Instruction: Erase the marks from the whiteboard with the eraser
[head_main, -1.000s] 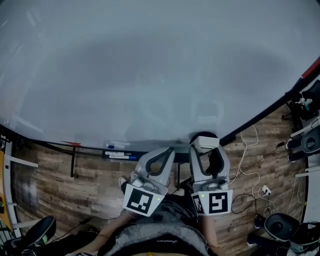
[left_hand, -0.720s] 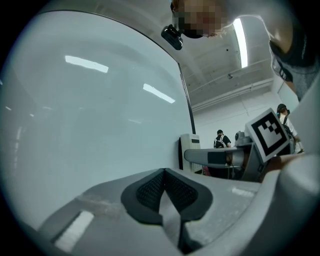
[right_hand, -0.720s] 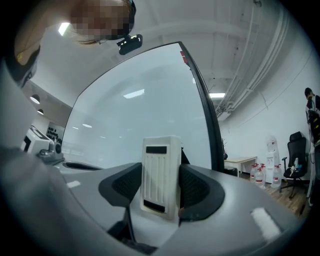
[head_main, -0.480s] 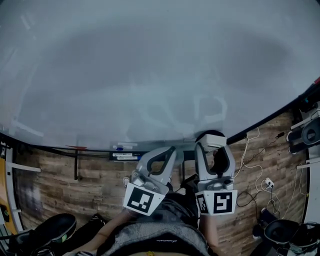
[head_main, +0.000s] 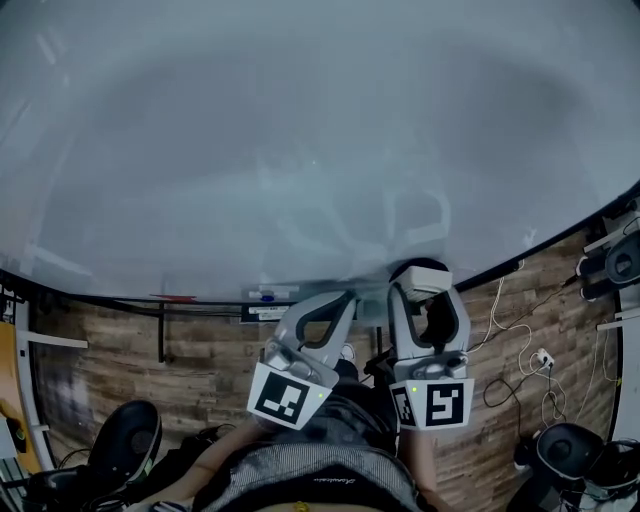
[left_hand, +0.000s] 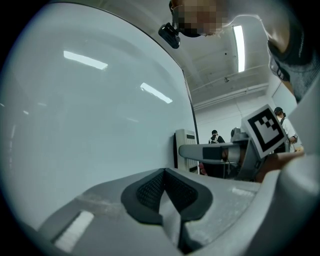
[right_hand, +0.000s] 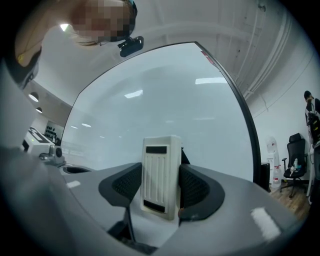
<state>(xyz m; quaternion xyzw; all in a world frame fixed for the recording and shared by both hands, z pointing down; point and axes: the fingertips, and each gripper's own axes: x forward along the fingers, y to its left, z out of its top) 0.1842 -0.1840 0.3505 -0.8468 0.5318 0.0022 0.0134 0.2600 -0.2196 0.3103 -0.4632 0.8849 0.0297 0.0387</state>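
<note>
The whiteboard (head_main: 300, 130) fills most of the head view; its surface looks plain grey-white with only reflections, no marks I can make out. My right gripper (head_main: 422, 283) is shut on the white eraser (head_main: 423, 280), held low near the board's bottom edge. In the right gripper view the ribbed white eraser (right_hand: 160, 176) stands clamped between both black pads, with the whiteboard (right_hand: 165, 110) behind. My left gripper (head_main: 335, 302) hangs beside it, jaws shut with nothing between them. The left gripper view shows its pads (left_hand: 155, 192) pressed together and the whiteboard (left_hand: 90, 115) to the left.
A marker tray (head_main: 265, 300) with markers runs under the board's lower edge. Wood floor (head_main: 200, 350) lies below, with white cables (head_main: 520, 340) at right, black chair bases (head_main: 130, 445) at lower left and lower right. People stand far off in the left gripper view (left_hand: 215, 135).
Both grippers stay low and close together. The view has shifted slightly, so the board's bottom edge and tray sit lower and more to the right in the frame.
</note>
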